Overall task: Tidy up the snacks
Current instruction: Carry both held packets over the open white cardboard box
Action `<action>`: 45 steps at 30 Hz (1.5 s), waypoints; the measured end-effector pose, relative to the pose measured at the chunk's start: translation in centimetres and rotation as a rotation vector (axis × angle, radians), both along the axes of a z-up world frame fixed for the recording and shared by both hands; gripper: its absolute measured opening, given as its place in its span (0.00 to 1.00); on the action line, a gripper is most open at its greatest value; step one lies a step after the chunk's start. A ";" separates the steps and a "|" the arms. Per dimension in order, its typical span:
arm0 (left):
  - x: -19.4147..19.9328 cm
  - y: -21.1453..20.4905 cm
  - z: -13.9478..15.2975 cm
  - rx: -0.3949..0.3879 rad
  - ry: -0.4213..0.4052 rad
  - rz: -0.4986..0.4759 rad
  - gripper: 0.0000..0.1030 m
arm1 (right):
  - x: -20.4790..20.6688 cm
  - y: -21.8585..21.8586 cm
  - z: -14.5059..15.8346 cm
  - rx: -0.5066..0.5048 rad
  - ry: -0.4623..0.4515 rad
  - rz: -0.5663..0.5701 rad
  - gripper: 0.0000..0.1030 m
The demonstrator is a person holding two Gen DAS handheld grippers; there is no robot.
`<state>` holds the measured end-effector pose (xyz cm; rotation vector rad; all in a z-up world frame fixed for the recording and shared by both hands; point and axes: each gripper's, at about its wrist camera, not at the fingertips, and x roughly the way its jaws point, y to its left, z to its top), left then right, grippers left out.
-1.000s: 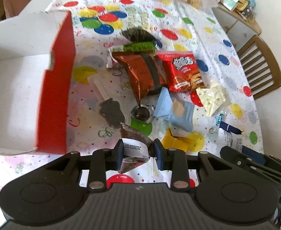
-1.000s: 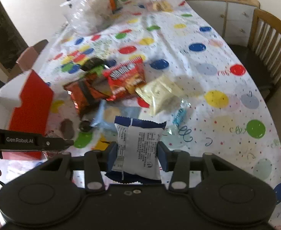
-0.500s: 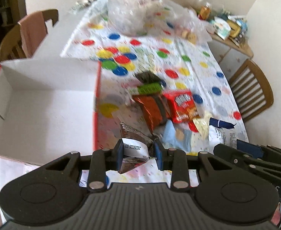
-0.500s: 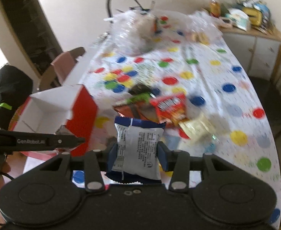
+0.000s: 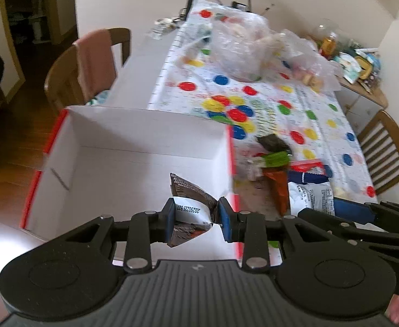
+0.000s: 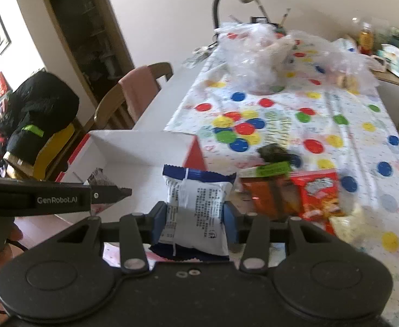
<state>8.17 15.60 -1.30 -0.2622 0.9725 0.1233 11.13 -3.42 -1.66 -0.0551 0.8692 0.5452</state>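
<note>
Box lay at 12 o'clock from left gripper, nearer, jaws clamping brown wrapper; right gripper gripped blue-white packet.

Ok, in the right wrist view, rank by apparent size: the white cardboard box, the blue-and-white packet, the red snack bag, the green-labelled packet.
1. White cardboard box, partly hidden.
2. Blue-and-white packet, though its nearness to the camera inflates it.
3. Red snack bag.
4. Green-labelled packet.
</note>
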 end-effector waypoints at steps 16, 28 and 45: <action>1.9 9.2 -4.4 0.068 0.113 0.027 0.31 | 1.0 11.9 -4.6 -0.107 0.037 0.121 0.42; 4.1 10.3 -9.2 0.103 0.183 -0.073 0.31 | 2.2 16.9 -10.2 -0.236 0.078 0.194 0.42; 4.7 10.1 -13.3 0.106 0.288 -0.108 0.32 | 3.2 18.0 -13.6 -0.302 0.160 0.188 0.38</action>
